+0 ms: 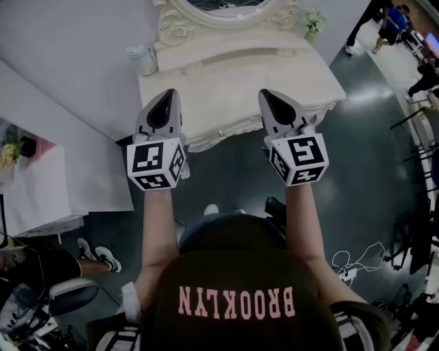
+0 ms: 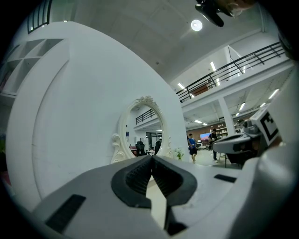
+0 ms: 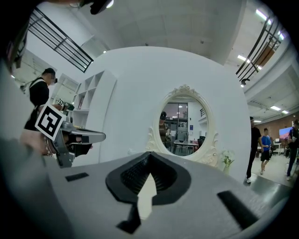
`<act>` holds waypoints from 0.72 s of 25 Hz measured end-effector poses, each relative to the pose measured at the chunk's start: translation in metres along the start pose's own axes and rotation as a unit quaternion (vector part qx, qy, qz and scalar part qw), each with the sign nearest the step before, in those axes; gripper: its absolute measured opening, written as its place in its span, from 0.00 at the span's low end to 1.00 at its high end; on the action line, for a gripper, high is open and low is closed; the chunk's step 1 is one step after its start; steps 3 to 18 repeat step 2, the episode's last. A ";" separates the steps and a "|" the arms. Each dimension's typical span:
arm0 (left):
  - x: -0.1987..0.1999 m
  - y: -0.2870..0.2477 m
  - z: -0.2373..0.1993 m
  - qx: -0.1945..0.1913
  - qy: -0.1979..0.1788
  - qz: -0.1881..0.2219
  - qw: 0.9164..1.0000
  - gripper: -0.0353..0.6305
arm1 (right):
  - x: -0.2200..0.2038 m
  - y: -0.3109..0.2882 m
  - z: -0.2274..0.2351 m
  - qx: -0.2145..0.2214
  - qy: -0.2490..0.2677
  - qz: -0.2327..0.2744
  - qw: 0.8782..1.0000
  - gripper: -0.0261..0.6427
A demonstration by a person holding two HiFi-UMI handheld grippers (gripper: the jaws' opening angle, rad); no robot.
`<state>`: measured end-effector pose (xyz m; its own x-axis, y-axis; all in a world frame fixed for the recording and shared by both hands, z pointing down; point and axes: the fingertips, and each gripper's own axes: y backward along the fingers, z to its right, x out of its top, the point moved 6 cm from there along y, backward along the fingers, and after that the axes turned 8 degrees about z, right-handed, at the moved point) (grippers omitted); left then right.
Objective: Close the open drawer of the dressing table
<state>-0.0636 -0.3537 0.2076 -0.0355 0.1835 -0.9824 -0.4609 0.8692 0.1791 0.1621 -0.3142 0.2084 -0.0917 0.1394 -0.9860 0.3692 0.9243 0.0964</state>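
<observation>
Drawer front (image 1: 226, 135) with its small knob sits under the scalloped front edge of the cream dressing table (image 1: 240, 75), at 12 o'clock from the person in the head view, between the two grippers; from this steep angle it cannot be told whether the drawer stands out from the frame. Left gripper (image 1: 164, 94) hangs at 11 o'clock, its tips over the table's front left corner; its own view shows the dark ribbed pads pressed together at the tips with nothing between them. Right gripper (image 1: 269, 94) hangs at 1 o'clock over the front right part of the top; its jaws too are closed and empty. Whether either gripper touches the table cannot be told. An oval mirror (image 3: 184, 123) in a carved frame rises at the back of the table at 12 o'clock; a small potted plant (image 1: 314, 20) stands by it at 1 o'clock; a clear lidded jar (image 1: 144, 60) stands on the left corner at 11 o'clock.
</observation>
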 end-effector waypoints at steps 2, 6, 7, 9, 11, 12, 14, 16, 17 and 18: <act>0.001 -0.001 0.000 -0.002 -0.001 0.000 1.000 0.06 | -0.001 -0.001 0.000 0.001 -0.005 0.000 1.000 0.03; 0.001 -0.001 0.000 -0.002 -0.001 0.000 1.000 0.06 | -0.001 -0.001 0.000 0.001 -0.005 0.000 1.000 0.03; 0.001 -0.001 0.000 -0.002 -0.001 0.000 1.000 0.06 | -0.001 -0.001 0.000 0.001 -0.005 0.000 1.000 0.03; 0.001 -0.001 0.000 -0.002 -0.001 0.000 1.000 0.06 | -0.001 -0.001 0.000 0.001 -0.005 0.000 1.000 0.03; 0.001 -0.001 0.000 -0.002 -0.001 0.000 1.000 0.06 | -0.001 -0.001 0.000 0.001 -0.005 0.000 1.000 0.03; 0.001 -0.001 0.000 -0.002 -0.001 0.000 1.000 0.06 | -0.001 -0.001 0.000 0.001 -0.005 0.000 1.000 0.03; 0.001 -0.001 0.000 -0.002 -0.001 0.000 1.000 0.06 | -0.001 -0.001 0.000 0.001 -0.005 0.000 1.000 0.03; 0.001 -0.001 0.000 -0.002 -0.001 0.000 1.000 0.06 | -0.001 -0.001 0.000 0.001 -0.005 0.000 1.000 0.03; 0.001 -0.001 0.000 -0.002 -0.001 0.000 1.000 0.06 | -0.001 -0.001 0.000 0.001 -0.005 0.000 1.000 0.03; 0.001 -0.001 0.000 -0.002 -0.001 0.000 1.000 0.06 | -0.001 -0.001 0.000 0.001 -0.005 0.000 1.000 0.03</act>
